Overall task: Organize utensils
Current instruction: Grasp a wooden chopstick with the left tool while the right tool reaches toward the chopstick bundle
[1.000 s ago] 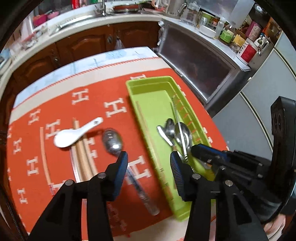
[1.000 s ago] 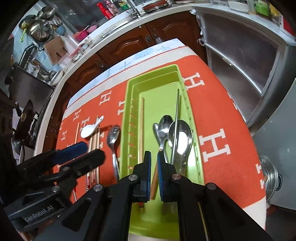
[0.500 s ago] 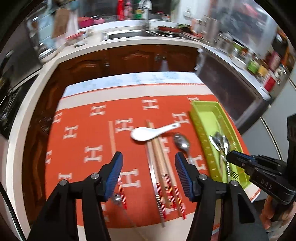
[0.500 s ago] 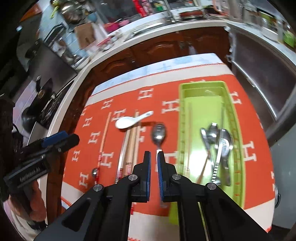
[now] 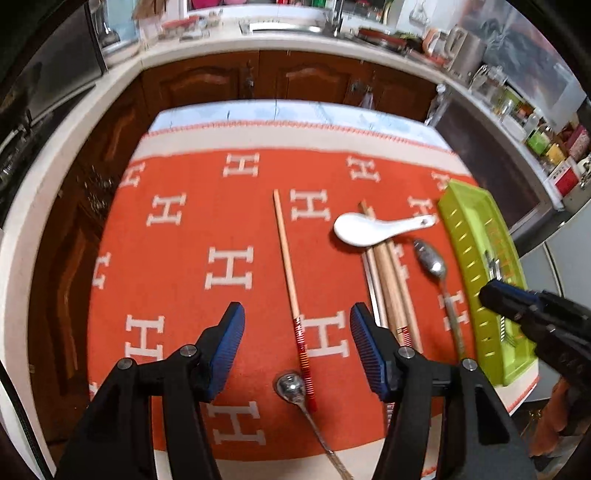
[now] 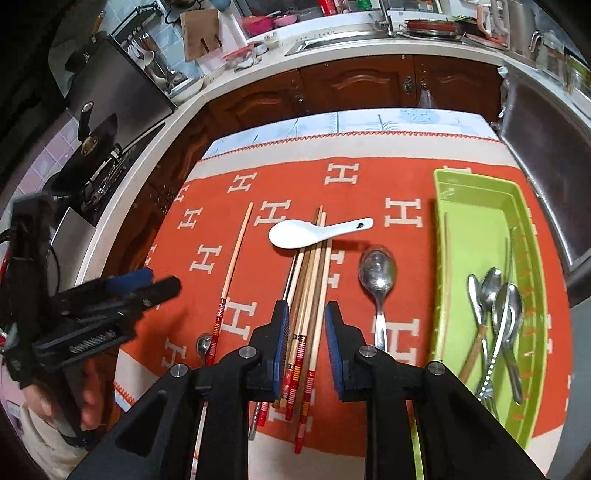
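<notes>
My left gripper (image 5: pixel 297 328) is open above the orange mat. A single chopstick (image 5: pixel 290 273) runs between its fingers, and a small metal spoon (image 5: pixel 291 386) lies just below them. My right gripper (image 6: pixel 306 325) hovers over a bundle of chopsticks (image 6: pixel 312 273); its jaws are opening and the pads stand clear of the sticks. A white ceramic spoon (image 6: pixel 299 232) lies across the far end of the bundle. To its right lies a large metal spoon (image 6: pixel 376 273). The green tray (image 6: pixel 439 258) holds several metal spoons (image 6: pixel 495 302) and a chopstick.
The orange mat (image 5: pixel 207 206) with white H marks covers the table, whose near edge lies just under the grippers. Brown cabinets and a cluttered counter (image 5: pixel 258 33) ring the far side. A hand (image 6: pixel 88 402) holds the left gripper (image 6: pixel 140 284) at the mat's left edge.
Both grippers swung left, away from the green tray and over the loose utensils on the mat. The right gripper's jaws parted from shut; the left gripper's widened a little.
</notes>
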The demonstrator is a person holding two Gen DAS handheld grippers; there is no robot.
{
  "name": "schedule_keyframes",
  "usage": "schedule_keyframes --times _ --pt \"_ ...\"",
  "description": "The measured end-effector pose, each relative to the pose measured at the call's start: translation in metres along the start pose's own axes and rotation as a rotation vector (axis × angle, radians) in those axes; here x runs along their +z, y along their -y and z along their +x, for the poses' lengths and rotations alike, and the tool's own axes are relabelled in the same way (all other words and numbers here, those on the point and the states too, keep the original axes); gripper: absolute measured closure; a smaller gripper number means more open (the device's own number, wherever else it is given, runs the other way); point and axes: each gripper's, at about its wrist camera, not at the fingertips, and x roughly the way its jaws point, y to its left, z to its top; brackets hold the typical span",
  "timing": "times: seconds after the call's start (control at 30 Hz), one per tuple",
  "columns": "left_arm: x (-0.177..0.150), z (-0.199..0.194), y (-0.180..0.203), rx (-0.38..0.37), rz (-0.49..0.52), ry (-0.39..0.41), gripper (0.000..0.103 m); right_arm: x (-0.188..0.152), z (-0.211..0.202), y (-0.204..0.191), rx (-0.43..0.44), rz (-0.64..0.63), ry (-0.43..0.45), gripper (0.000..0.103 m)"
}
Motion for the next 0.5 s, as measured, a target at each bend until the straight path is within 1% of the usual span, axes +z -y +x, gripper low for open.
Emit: schedule_keyframes --times 0.23,0.27,0.3,0.4,0.5 --pt "-0.001 0.044 -0.006 -0.014 -0.008 -0.085 0.046 0.004 0.042 0.005 0.018 0.023 -0.065 0.083" --pt "-0.001 0.047 -0.007 -0.012 -0.010 -0.091 0.047 0.004 0.047 0.006 0.020 0.025 -0.073 0.083" --pt "0.000 0.052 -0.007 -0.009 -0.012 -0.098 0.052 0.004 0.052 0.009 0.023 0.030 -0.084 0.083" --pt "0.002 0.068 -0.007 -0.010 -0.014 -0.130 0.061 0.002 0.068 0.015 0.029 0.043 -0.108 0.083" --pt "0.002 0.080 -0.005 -0.007 -0.013 -0.151 0.063 0.000 0.081 0.018 0.034 0.045 -0.128 0.083"
